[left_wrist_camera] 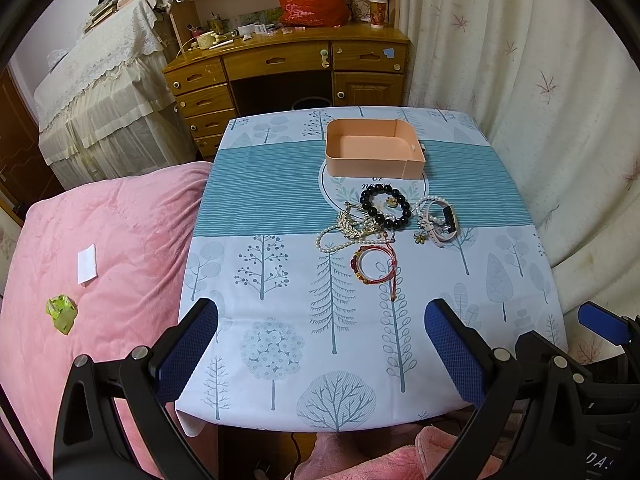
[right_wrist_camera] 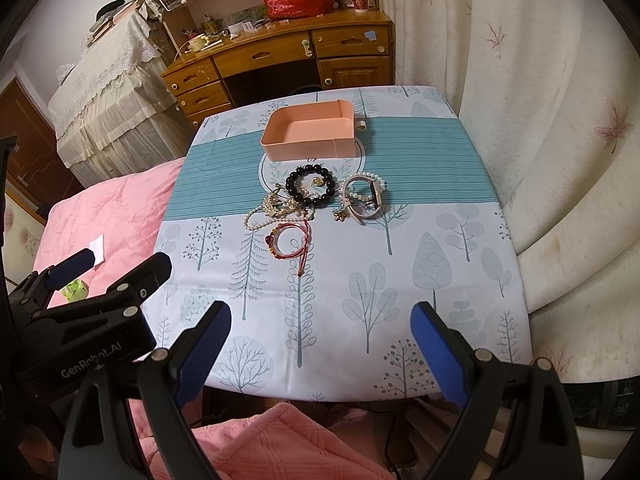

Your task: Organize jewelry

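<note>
An empty peach box point(left_wrist_camera: 374, 151) point(right_wrist_camera: 310, 135) stands at the far middle of the table. In front of it lies jewelry: a black bead bracelet point(left_wrist_camera: 385, 205) point(right_wrist_camera: 311, 185), a gold leaf piece with a pearl necklace point(left_wrist_camera: 352, 228) point(right_wrist_camera: 272, 208), a red cord bracelet point(left_wrist_camera: 374, 265) point(right_wrist_camera: 289, 242), and a pink watch with pearl bracelet point(left_wrist_camera: 438, 220) point(right_wrist_camera: 365, 196). My left gripper point(left_wrist_camera: 322, 312) and right gripper point(right_wrist_camera: 322, 316) are both open and empty, above the table's near edge, well short of the jewelry.
The table wears a tree-print cloth point(left_wrist_camera: 280, 280) point(right_wrist_camera: 440, 260). A pink bed point(left_wrist_camera: 100, 260) with a white paper slip point(left_wrist_camera: 87, 264) and a green wrapper point(left_wrist_camera: 62, 312) lies left. A curtain point(left_wrist_camera: 540, 80) hangs right. A wooden desk point(left_wrist_camera: 288, 60) stands behind.
</note>
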### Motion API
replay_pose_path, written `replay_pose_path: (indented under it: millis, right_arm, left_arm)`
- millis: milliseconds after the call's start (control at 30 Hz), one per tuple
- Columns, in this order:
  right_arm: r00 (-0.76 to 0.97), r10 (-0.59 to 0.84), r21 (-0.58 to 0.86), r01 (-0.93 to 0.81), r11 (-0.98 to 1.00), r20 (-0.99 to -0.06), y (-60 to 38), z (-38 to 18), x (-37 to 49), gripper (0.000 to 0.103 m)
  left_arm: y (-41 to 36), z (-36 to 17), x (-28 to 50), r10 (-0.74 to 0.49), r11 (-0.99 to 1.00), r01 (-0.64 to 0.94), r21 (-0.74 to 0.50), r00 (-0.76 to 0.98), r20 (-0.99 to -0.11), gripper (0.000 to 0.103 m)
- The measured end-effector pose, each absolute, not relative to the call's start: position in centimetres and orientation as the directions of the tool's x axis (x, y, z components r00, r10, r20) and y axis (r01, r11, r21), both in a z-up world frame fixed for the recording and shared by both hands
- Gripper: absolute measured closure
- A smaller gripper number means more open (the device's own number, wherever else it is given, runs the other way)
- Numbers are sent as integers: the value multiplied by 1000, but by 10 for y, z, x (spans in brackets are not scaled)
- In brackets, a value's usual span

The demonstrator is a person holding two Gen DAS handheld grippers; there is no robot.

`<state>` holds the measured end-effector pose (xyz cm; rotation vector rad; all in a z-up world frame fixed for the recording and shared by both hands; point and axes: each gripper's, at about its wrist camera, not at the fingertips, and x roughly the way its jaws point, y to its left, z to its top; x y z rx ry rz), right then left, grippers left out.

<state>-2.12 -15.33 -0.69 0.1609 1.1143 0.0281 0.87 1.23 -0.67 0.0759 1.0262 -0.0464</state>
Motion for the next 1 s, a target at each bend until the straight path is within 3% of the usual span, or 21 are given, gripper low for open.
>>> replay_pose_path:
  millis: [600, 833, 1000]
  right_arm:
    - [436, 109, 150, 60, 987, -893, -148, -15, -10, 11]
    - [433, 66, 130, 121, 984, -899, -146, -28, -16, 11]
    - [455, -23, 51, 150, 987, -890, -140, -48, -24, 11]
  left_arm:
    - [13, -13, 25, -23, 994, 103, 33, 491, -871, 1]
    - [23, -44, 30, -87, 986, 165, -25, 383, -920, 1]
    - [30, -78, 30, -91, 966, 259, -1, 335, -938, 1]
